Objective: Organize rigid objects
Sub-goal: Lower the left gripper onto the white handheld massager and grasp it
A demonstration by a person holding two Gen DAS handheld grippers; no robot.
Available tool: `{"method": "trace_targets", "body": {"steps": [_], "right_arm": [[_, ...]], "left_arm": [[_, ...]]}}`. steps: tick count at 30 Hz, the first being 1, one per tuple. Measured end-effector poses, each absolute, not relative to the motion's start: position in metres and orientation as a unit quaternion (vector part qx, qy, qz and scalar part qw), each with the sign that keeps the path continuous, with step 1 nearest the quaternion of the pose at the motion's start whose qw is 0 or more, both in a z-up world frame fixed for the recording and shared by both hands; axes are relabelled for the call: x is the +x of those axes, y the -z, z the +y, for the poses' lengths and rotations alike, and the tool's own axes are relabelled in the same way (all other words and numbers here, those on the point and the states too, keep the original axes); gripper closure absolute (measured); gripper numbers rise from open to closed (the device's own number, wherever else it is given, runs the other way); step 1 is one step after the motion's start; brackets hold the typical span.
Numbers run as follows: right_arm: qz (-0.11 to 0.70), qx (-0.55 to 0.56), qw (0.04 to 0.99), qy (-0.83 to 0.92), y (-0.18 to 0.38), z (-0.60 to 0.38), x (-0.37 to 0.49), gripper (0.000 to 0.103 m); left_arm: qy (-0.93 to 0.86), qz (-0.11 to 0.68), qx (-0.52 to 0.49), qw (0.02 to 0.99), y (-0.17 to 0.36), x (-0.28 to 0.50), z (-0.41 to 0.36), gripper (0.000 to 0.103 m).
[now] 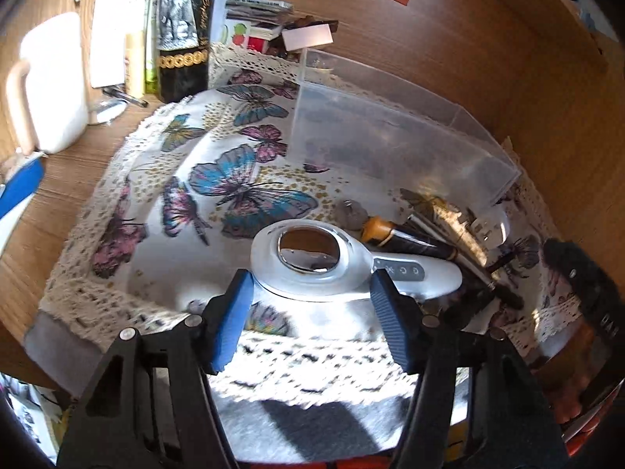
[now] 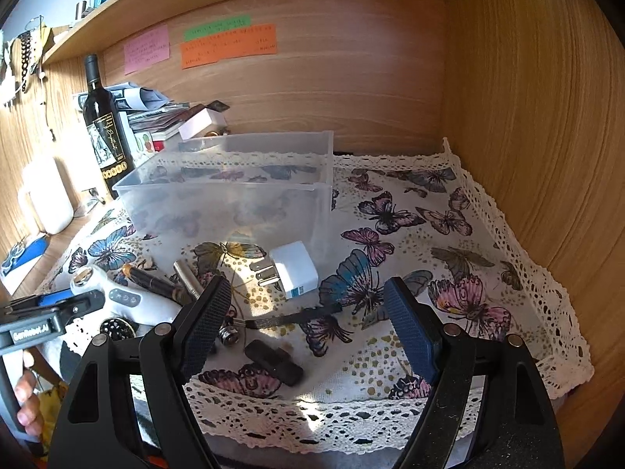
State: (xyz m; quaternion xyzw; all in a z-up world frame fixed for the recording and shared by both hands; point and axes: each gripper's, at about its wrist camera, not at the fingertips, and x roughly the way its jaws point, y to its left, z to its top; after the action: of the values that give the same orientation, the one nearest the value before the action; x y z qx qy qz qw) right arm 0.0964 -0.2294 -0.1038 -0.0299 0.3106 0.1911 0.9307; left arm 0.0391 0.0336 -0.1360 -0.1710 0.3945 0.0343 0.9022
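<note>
Two grippers work over a butterfly-print cloth (image 2: 390,211) with a lace edge, spread in a wooden alcove. Left to right in the left wrist view: a white jug (image 1: 50,82) stands on the bare wood; a dark bottle (image 1: 183,31) stands behind the cloth's far corner; a clear bin (image 1: 375,133) sits on the cloth toward the back. The left gripper (image 1: 310,293) is released, its blue pads (image 1: 232,324) spread wide, with the round head of a white handheld device (image 1: 336,262) lying on the cloth between and just beyond the tips; whether the pads touch it cannot be told. To the right of the device lie a dark tube with an orange cap (image 1: 406,238) and thin metal pieces, partly in shadow.

Left to right in the right wrist view: the left gripper (image 2: 58,308) enters at the left edge beside the device (image 2: 121,293); the tube (image 2: 152,279) and a silver cylinder (image 2: 187,275) lie next to it; the bottle (image 2: 103,129) and bin (image 2: 234,191) stand behind. A white plug adapter (image 2: 291,269) lies in front of the bin, prongs pointing left. A black strip (image 2: 297,317) and a small black block (image 2: 273,361) lie nearer. The right gripper (image 2: 304,308) hangs above the cloth, fingers apart, grasping nothing.
</note>
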Motion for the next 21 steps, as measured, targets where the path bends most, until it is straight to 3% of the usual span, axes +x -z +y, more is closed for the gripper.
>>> {"method": "trace_targets", "body": {"steps": [9,14,21], "right_arm": [[0.325,-0.034,0.926,-0.191,0.111,-0.227,0.108,0.025],[0.327,-0.044,0.924,-0.195,0.11,-0.224,0.113,0.025],[0.344,-0.066,0.912,-0.214,0.115,-0.21,0.135,0.025]], "left_arm": [[-0.004,0.411,-0.175,0.895,0.124,0.085,0.051,0.045],[-0.024,0.414,-0.135,0.9,0.118,0.1,0.068,0.052],[-0.027,0.43,-0.074,0.899,0.116,0.112,0.07,0.047]]}}
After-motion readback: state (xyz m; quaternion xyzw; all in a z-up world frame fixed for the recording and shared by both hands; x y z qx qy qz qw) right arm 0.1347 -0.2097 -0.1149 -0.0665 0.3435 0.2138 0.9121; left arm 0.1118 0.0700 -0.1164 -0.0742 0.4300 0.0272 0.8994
